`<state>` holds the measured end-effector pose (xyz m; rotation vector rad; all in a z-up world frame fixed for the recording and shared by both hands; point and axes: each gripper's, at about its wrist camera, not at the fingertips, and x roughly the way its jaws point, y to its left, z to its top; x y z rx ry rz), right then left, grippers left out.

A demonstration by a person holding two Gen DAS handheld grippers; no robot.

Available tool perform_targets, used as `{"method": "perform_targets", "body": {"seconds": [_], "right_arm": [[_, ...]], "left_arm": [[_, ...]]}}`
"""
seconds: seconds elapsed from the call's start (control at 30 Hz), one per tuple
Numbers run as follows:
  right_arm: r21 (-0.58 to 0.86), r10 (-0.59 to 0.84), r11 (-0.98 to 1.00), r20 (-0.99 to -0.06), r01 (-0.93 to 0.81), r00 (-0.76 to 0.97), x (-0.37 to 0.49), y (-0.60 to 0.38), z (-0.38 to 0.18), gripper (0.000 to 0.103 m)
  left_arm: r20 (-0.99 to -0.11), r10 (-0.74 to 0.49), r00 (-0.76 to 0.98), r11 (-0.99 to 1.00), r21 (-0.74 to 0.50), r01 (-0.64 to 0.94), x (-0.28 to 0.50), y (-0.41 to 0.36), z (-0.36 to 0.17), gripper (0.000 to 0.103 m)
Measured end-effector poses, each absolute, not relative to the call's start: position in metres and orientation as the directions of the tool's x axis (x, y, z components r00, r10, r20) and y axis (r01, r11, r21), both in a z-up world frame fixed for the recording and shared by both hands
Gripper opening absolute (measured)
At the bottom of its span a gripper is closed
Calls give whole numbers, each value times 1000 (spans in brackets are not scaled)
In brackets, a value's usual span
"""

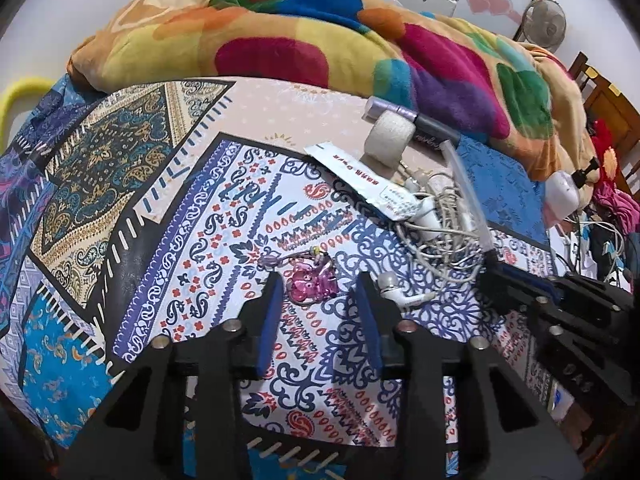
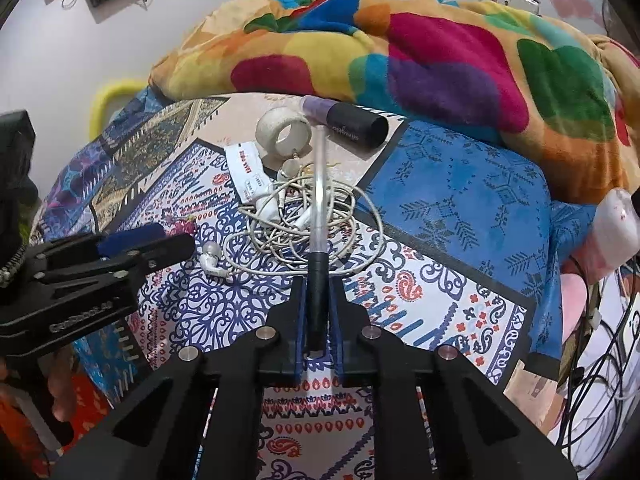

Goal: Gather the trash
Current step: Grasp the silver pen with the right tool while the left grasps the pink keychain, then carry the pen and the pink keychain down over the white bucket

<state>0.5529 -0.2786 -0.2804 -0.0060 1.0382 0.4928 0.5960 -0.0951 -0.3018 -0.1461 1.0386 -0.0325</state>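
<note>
The right gripper is clamping a clear pen by its black grip, mid-frame over the tangled earphones. The left gripper is hovering open around a pink charm. I'd lift the pen straight up so it isn't snagging the cord.

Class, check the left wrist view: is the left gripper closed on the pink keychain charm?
No: the left gripper is open, the pink charm lying untouched between its fingers.
</note>
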Motion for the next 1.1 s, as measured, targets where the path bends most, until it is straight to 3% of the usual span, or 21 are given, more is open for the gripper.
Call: {"method": "perform_targets", "body": {"seconds": [0.07, 0.4, 1.1], "right_arm": [[229, 386, 899, -817, -374, 429, 553, -286, -276, 10], [215, 368, 915, -792, -341, 487, 544, -301, -249, 10], [176, 406, 897, -692, -406, 597, 473, -283, -135, 10]], "left_arm": [[-855, -77, 513, 992, -116, -45, 597, -97, -302, 26], [-842, -128, 524, 982, -181, -50, 584, -91, -282, 26], [-744, -61, 666, 986, -147, -74, 492, -77, -151, 26]]}}
